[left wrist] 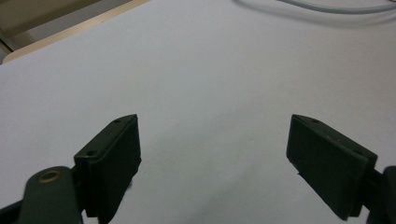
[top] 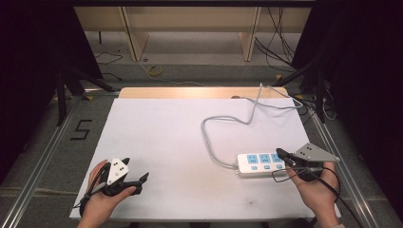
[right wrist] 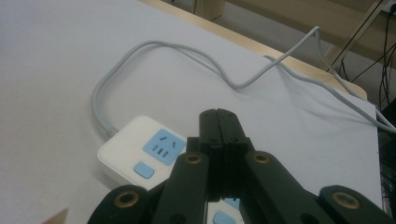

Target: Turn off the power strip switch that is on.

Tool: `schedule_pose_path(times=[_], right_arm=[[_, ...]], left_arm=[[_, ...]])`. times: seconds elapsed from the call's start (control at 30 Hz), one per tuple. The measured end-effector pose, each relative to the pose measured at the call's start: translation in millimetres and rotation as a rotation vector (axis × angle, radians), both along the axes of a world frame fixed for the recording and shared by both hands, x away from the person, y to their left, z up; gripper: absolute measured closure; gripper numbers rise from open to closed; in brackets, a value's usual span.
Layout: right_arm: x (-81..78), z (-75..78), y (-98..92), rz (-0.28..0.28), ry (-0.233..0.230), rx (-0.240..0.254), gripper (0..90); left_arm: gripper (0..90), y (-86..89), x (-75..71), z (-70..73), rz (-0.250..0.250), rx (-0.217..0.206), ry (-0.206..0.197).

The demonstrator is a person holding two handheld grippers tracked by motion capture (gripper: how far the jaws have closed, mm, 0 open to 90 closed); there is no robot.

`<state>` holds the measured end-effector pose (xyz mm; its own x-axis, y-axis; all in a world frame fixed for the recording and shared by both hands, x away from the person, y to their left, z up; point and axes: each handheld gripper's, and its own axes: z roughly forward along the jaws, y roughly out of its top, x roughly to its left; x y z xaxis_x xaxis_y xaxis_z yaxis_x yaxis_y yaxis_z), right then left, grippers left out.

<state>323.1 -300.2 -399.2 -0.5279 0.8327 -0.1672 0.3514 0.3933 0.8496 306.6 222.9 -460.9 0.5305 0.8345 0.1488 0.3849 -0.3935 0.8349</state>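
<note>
White table cover (top: pixel 166 142) bearing white power strip (top: pixel 260 163) near right front edge, grey cord (top: pixel 223 118) looping toward far edge; right gripper (top: pixel 280 154) clenched, empty, tips over strip's right end; left gripper (top: pixel 138 179) released, well apart at front left

The high view looks forward and down from above the person's side onto the white rectangular table top (top: pixel 166 142), taking in the floor beyond it. The left gripper view sits low and close over the bare white surface, looking along two black wide-apart jaws of the left gripper (left wrist: pixel 212 154). The right gripper view looks along the closed black jaws of the right gripper (right wrist: pixel 219 126), very near the white plastic power strip with blue sockets (right wrist: pixel 135 154). Shared between high and right gripper views: that strip (top: pixel 259 164) and its grey looping cable (right wrist: pixel 187 51). The cable (left wrist: pixel 327 7) also crosses the left gripper view's top edge.
</note>
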Motion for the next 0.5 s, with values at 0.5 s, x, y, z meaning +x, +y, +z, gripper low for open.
schedule_pose_path(times=[0.5], right_arm=[[8.7,4.2,7.3,0.017,0.029,-0.017,90.0]], left_arm=[[17.5,-1.1,-0.3,-0.3,-0.002,0.0,0.001]])
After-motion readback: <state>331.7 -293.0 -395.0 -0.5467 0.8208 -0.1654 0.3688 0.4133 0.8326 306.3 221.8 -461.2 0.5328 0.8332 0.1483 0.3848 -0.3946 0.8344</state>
